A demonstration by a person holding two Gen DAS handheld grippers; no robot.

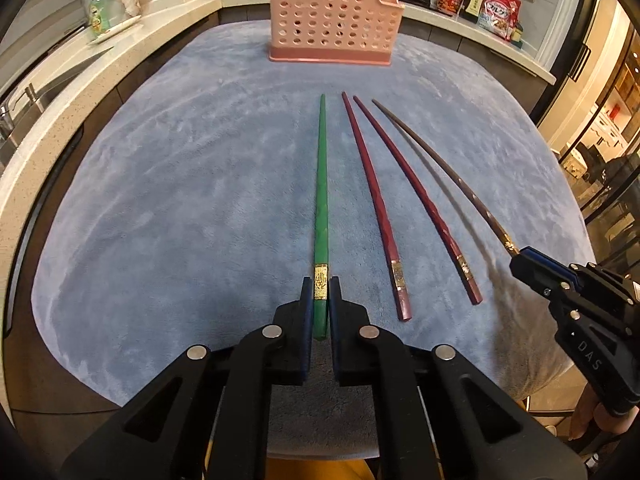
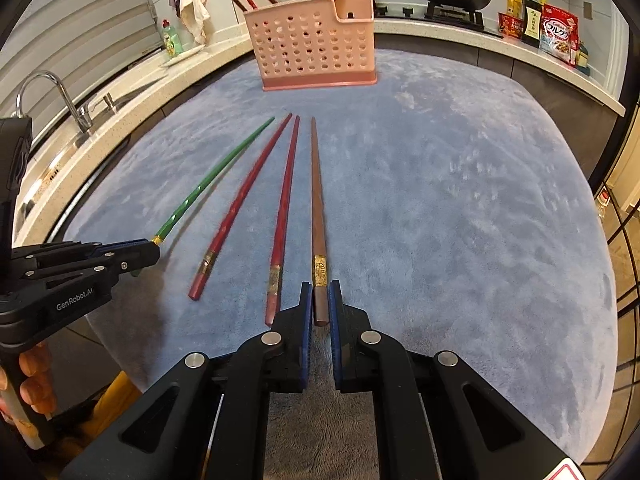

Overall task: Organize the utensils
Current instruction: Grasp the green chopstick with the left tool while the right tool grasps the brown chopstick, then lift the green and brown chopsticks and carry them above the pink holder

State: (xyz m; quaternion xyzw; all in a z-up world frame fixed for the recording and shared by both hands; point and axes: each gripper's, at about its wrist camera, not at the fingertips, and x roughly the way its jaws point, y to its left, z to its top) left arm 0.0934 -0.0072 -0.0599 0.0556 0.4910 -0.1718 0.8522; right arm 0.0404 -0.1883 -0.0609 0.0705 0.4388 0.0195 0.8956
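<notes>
Black with blue pads, the left gripper (image 1: 320,296) is clamped on the thick, gold-banded end of a green chopstick (image 1: 321,184). That chopstick runs straight ahead from the gripper, along the line of its fingers, its thin tip pointing toward a pink perforated utensil holder (image 1: 336,16) standing upright at the far side of the tabletop (image 1: 180,184), which is covered in blue-grey plush cloth.

The right gripper (image 2: 320,300) is likewise closed on the thick end of a brown chopstick (image 2: 317,200), which also runs straight forward with its tip toward the same holder.

Between the two held chopsticks lie two dark red chopsticks, a left red chopstick (image 2: 240,208) and a right red chopstick (image 2: 285,204), flat on the cloth, untouched, roughly parallel, thick ends nearest the grippers. All four fan slightly, tips converging toward the holder.

The holder already has several chopsticks standing in it, leaning out of its top in the right wrist view.

Judging by this, each hand has its own chopstick by the handle end; the holder lies directly ahead of both, well apart from the tips. The long axes already point at it, so each chopstick would likely need lifting and tipping upright to drop in.
</notes>
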